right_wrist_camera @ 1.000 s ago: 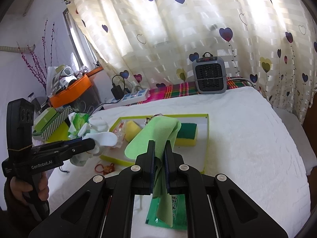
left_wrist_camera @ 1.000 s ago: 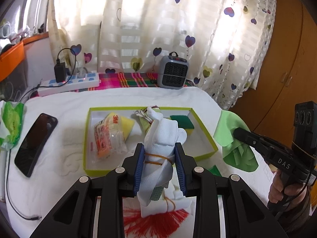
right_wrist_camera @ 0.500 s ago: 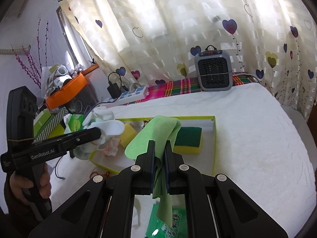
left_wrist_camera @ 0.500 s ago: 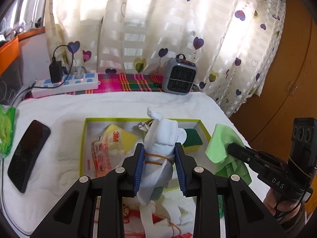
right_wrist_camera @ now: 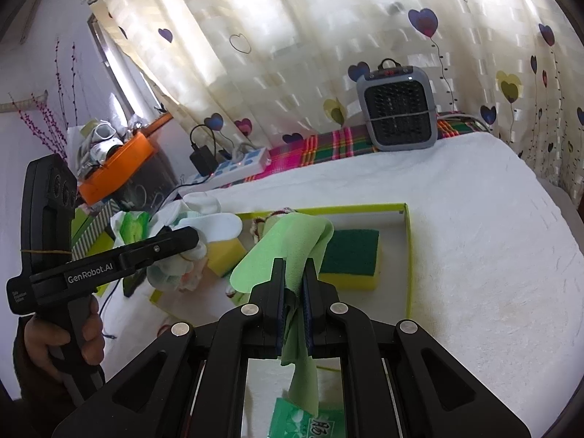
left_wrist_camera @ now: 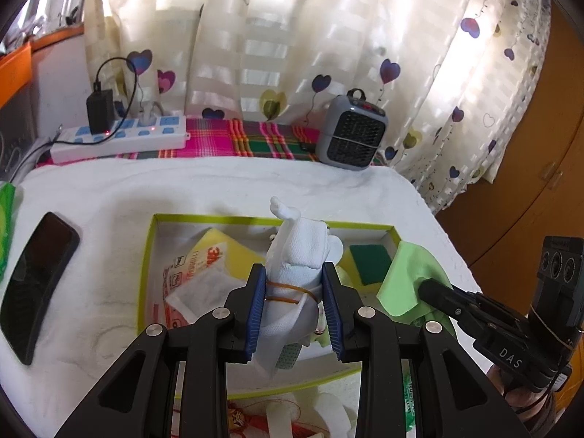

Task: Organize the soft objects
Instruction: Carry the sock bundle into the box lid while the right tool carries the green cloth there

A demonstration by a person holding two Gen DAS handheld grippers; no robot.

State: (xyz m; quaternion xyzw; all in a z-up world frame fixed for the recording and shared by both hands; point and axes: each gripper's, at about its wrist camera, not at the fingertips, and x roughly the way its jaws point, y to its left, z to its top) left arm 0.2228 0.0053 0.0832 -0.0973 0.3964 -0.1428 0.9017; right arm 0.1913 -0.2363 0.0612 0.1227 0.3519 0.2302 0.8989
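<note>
Both hand-held grippers loaded, held over the green-rimmed box.
White sock bundle (left_wrist_camera: 297, 273), rubber-banded, clamped in left hand-held gripper (left_wrist_camera: 294, 304) above box (left_wrist_camera: 146, 273); green cloth (right_wrist_camera: 288, 252) pinched in nearly closed right hand-held gripper (right_wrist_camera: 294, 292), tail hanging below jaws. Both tilt fwd-down; a hand (right_wrist_camera: 65, 343) grips left handle. In box: yellow/green sponge (right_wrist_camera: 348, 259), 3M sponge pack (left_wrist_camera: 204, 273). Box near edge hidden by grippers; red item under left gripper unclear. Box sits on white-covered surface w/ phone (left_wrist_camera: 36, 284).

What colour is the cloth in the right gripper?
The cloth is light green, seen best in the right wrist view.
</note>
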